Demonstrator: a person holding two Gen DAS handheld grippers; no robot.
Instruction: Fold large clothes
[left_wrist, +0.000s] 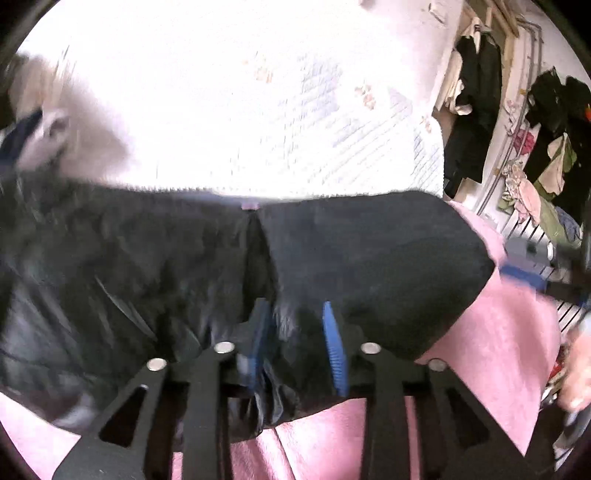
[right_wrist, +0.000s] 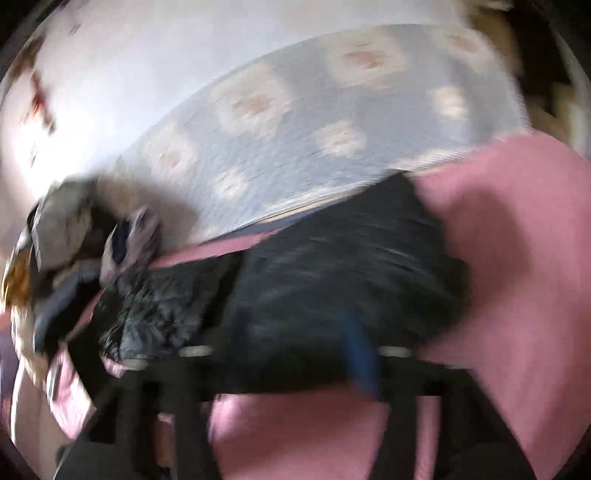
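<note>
A large black shiny garment (left_wrist: 155, 258) lies across a pink sheet (left_wrist: 498, 339) on the bed. My left gripper (left_wrist: 295, 317) stands over its near edge, its blue pads (left_wrist: 334, 343) apart with a fold of black cloth between them. In the blurred right wrist view the same black garment (right_wrist: 325, 273) lies on the pink sheet (right_wrist: 517, 236). My right gripper (right_wrist: 288, 332) is over its near edge; only one blue pad (right_wrist: 360, 358) shows and the other finger is hidden by cloth and blur.
A white and pale blue quilt (left_wrist: 280, 110) covers the bed beyond the garment. A heap of other clothes (right_wrist: 66, 236) lies at the left. Dark clothes hang on a rack (left_wrist: 476, 110) at the right, with more piled clothing (left_wrist: 546, 177).
</note>
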